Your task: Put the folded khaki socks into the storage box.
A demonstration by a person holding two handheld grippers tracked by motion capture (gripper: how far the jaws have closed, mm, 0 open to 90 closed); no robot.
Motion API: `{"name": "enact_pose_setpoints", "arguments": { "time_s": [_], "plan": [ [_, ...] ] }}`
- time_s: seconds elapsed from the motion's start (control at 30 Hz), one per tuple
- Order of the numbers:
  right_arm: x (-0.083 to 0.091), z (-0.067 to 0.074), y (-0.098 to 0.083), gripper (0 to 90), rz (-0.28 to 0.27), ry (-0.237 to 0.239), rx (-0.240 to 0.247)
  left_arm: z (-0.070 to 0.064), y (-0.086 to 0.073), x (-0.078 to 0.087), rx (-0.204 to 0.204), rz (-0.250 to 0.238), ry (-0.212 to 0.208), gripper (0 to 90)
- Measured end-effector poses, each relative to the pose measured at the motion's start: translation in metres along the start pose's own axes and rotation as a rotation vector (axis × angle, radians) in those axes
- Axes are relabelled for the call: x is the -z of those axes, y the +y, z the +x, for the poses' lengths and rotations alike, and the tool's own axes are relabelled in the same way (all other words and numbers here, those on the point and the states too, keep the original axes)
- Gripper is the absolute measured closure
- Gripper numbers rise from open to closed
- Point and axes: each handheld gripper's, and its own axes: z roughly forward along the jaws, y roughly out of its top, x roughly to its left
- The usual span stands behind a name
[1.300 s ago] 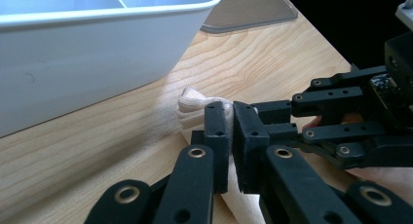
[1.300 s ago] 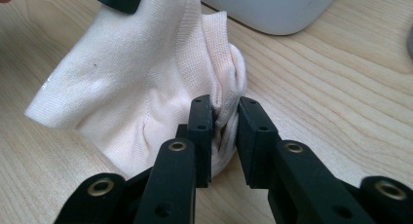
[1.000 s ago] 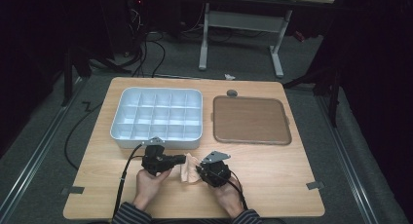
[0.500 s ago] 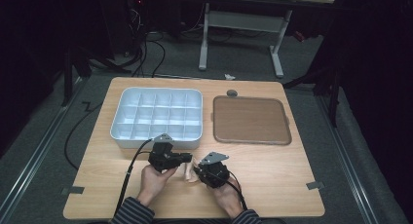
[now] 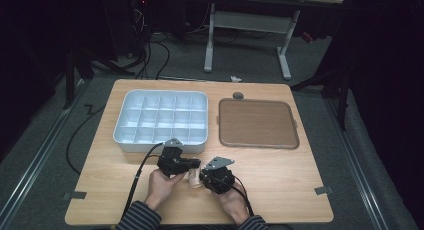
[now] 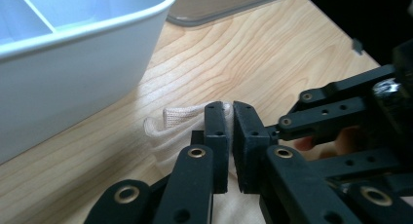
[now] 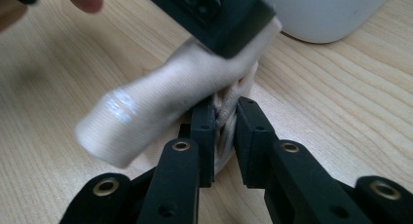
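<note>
From above, I hold my left gripper (image 5: 187, 166) and my right gripper (image 5: 206, 179) close together near the front edge of the wooden table (image 5: 280, 180). A small cream cloth (image 5: 194, 179) sits between them. The white tray (image 5: 160, 121) is just behind, and the brown mat (image 5: 257, 123) is beside it.

In my left gripper view, my jaws are pressed together on a thin bit of the cloth (image 6: 182, 118).

In my right gripper view, my jaws squeeze a bunched fold of the cloth (image 7: 160, 100).
</note>
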Motion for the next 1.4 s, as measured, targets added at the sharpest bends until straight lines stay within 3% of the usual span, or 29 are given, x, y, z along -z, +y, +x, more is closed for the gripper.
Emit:
{"name": "enact_pose_setpoints", "arguments": {
  "time_s": [0.27,0.47,0.73,1.0,1.2,1.4],
  "plan": [
    [0.004,-0.001,-0.002,70.7,0.001,0.006,-0.038,0.001,-0.002,-0.005,-0.018,0.038,0.038,85.8],
    [0.023,0.002,-0.007,71.2,-0.042,-0.001,-0.037,0.000,-0.003,-0.007,-0.027,0.041,0.051,85.7],
    [0.037,0.014,-0.011,70.8,-0.065,0.049,0.005,-0.002,-0.004,-0.008,-0.039,0.042,0.066,85.6],
    [0.034,0.028,-0.006,69.6,-0.073,0.049,0.047,-0.003,-0.004,-0.008,-0.046,0.038,0.074,85.5],
    [0.026,0.029,-0.007,84.9,-0.040,0.039,0.051,-0.004,-0.004,-0.008,-0.054,0.042,0.077,85.5],
    [0.024,0.030,-0.012,87.8,-0.007,0.016,0.075,-0.004,-0.004,-0.006,-0.070,0.018,0.085,85.6]
  ]
}}
